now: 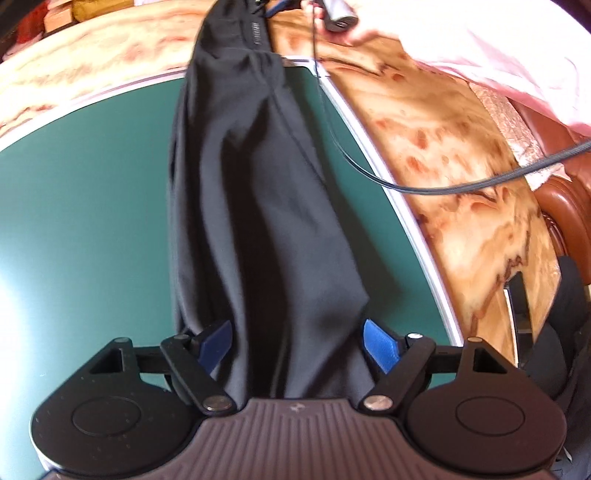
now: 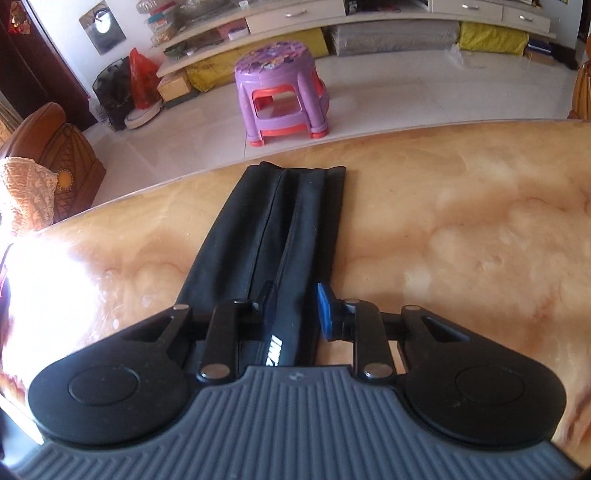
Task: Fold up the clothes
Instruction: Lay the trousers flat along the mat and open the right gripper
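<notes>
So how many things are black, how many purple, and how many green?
Black: 1, the trousers.
Purple: 1, the stool on the floor.
Green: 1, the mat under the trousers.
Total: 3.

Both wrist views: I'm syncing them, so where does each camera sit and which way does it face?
Left wrist: on the left gripper, looking along the black trousers over the green mat; a hand shows far off.
Right wrist: on the right gripper, facing the purple stool; no body visible.
Shared: trousers, marble table.
</notes>
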{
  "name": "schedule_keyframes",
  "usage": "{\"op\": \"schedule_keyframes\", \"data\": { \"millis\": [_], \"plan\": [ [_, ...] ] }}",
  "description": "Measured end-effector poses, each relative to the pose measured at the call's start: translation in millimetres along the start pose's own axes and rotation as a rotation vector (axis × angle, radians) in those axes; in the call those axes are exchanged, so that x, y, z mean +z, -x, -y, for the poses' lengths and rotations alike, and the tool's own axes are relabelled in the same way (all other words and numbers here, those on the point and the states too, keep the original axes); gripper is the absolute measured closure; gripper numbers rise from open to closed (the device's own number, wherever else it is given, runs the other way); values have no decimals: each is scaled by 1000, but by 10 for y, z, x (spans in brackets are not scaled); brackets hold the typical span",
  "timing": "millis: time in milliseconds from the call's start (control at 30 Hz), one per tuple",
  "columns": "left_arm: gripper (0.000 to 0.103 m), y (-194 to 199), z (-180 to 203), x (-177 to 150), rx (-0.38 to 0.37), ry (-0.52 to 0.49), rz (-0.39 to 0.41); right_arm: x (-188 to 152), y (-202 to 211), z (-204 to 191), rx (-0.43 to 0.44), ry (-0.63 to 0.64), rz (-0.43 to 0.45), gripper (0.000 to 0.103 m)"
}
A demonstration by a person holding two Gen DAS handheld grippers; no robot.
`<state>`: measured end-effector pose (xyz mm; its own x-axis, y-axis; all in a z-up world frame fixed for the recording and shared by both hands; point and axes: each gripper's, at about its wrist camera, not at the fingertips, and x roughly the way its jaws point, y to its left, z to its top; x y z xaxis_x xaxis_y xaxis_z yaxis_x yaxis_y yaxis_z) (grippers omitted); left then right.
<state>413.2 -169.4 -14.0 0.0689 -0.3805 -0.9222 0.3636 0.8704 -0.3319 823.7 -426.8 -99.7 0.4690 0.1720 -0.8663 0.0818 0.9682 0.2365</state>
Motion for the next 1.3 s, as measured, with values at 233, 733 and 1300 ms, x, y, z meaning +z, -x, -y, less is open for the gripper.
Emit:
{"op": "schedule_keyframes", "data": {
  "millis": [233,733,1300],
  "plan": [
    [20,-268,59,125,-13,56,-3,72,-74,-7,-9,30,-11,95],
    [20,-508,-29,64,-6,79,-58,273,-67,-23,-37,16,37,96],
    [20,-590,-37,115,-22,75,-65,474,-249,-37,-94,48,27,101]
  ]
}}
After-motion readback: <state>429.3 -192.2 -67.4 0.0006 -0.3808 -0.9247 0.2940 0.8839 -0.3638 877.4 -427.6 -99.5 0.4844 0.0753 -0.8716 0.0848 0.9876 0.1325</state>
